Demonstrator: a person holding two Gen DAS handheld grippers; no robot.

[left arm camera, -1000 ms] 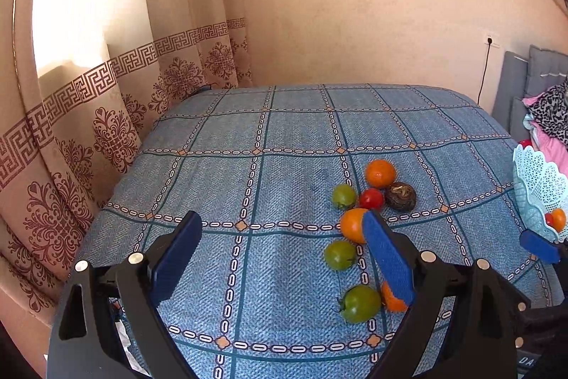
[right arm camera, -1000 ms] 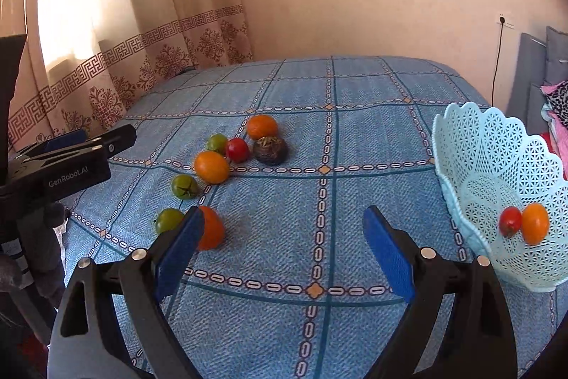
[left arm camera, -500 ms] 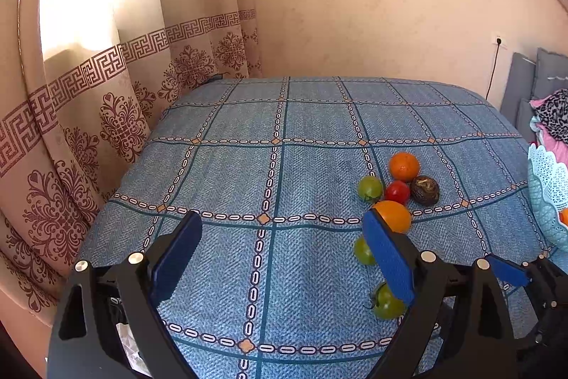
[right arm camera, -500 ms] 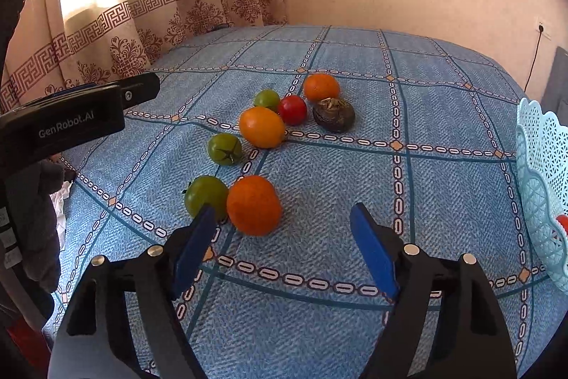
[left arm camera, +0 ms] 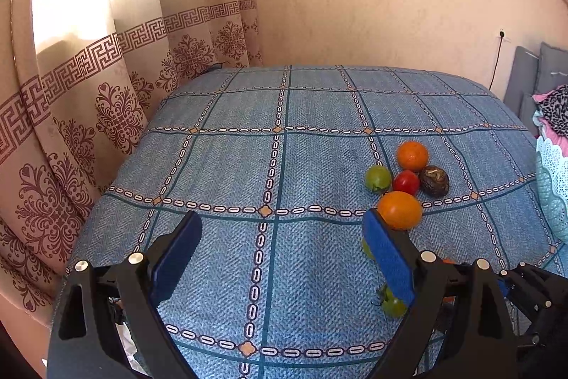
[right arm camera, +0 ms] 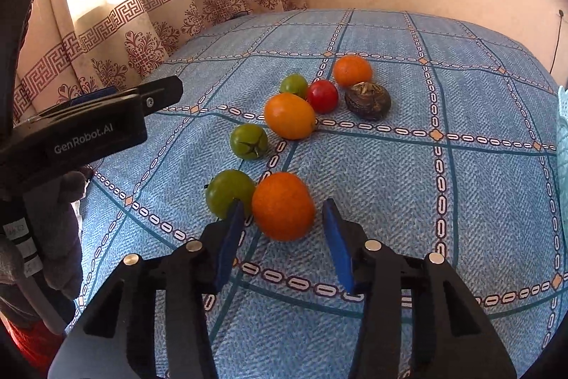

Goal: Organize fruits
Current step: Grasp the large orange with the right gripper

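Several fruits lie on the blue checked cloth. My right gripper reaches down around the nearest orange. Its jaws are closing, with the orange between the blue pads and thin gaps showing on both sides. A green tomato touches that orange on the left. Farther back lie another green tomato, a yellow-orange fruit, a red tomato, a small green one, an orange and a dark brown fruit. My left gripper hangs open over bare cloth, left of the fruits.
The pale blue lattice basket stands at the right edge of the cloth. A patterned curtain hangs along the left side and a plain wall stands behind. A gloved hand holds the left gripper's body at the left of the right wrist view.
My right gripper has come down and leftward to the near orange, and its jaws have narrowed around it. The basket has slid almost out of its view. The left gripper stays open.
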